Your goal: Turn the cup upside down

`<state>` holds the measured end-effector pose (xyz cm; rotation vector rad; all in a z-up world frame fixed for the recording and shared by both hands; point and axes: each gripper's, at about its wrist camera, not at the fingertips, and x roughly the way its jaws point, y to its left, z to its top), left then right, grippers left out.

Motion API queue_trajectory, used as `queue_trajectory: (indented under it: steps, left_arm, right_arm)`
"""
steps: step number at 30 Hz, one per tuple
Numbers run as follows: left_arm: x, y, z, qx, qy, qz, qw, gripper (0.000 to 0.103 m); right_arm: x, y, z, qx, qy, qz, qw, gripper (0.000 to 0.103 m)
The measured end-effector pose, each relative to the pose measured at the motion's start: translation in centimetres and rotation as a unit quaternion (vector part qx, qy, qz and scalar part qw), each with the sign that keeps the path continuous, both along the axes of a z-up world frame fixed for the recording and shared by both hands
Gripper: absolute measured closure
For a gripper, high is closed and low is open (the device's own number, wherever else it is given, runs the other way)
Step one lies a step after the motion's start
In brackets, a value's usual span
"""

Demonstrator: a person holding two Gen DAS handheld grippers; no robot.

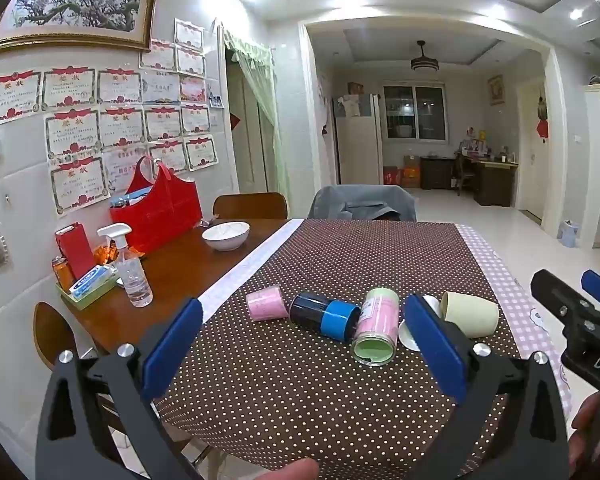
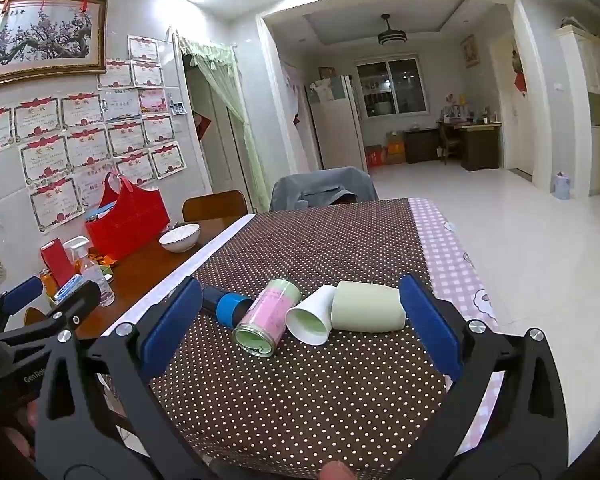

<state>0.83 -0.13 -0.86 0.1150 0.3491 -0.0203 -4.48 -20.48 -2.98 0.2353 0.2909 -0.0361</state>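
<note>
Several cups lie on their sides in a row on the brown dotted tablecloth (image 1: 340,256): a small pink cup (image 1: 266,303), a dark cup with a blue band (image 1: 325,315), a pink and green cup (image 1: 376,326), a white paper cup (image 2: 311,316) and a cream cup (image 1: 470,314). The cream cup (image 2: 368,307), the pink and green cup (image 2: 270,322) and the dark cup (image 2: 226,306) also show in the right wrist view. My left gripper (image 1: 304,354) is open and empty, short of the row. My right gripper (image 2: 300,330) is open and empty, in front of the paper cup.
On the bare wood at the left stand a white bowl (image 1: 226,235), a spray bottle (image 1: 130,268), a red bag (image 1: 158,212) and a tray with boxes (image 1: 88,286). Chairs (image 1: 362,202) stand at the far table edge. The checked cloth edge (image 1: 512,280) runs along the right.
</note>
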Motion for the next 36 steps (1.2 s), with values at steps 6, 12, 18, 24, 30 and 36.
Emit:
queue_trajectory:
  steps: [6, 12, 18, 24, 30, 36]
  left_arm:
    - [-0.26, 0.04, -0.09, -0.001, 0.002, 0.000, 1.0000, 0.004]
    - [-0.43, -0.06, -0.33, -0.001, 0.003, 0.000, 1.0000, 0.004]
    - [-0.28, 0.02, -0.27, -0.003, 0.006, 0.001, 1.0000, 0.004]
    - [-0.25, -0.18, -0.61, -0.001, 0.009, 0.000, 1.0000, 0.004]
    - [-0.02, -0.31, -0.66, -0.001, 0.011, 0.000, 0.9999, 0.004]
    - [0.46, -0.32, -0.71, -0.001, 0.015, 0.000, 0.9999, 0.004]
  right_arm:
    - [0.09, -0.07, 0.00, -0.001, 0.003, -0.004, 1.000, 0.006]
    - [0.18, -0.19, -0.07, -0.001, 0.003, -0.004, 1.000, 0.006]
    - [0.24, -0.21, -0.16, -0.001, 0.005, -0.005, 1.000, 0.006]
    - [0.16, -0.22, -0.29, 0.000, 0.006, -0.005, 1.000, 0.006]
    - [0.34, -0.43, -0.56, 0.000, 0.009, -0.005, 1.000, 0.006]
    - [0.48, -0.60, -0.73, 0.000, 0.011, -0.005, 1.000, 0.006]
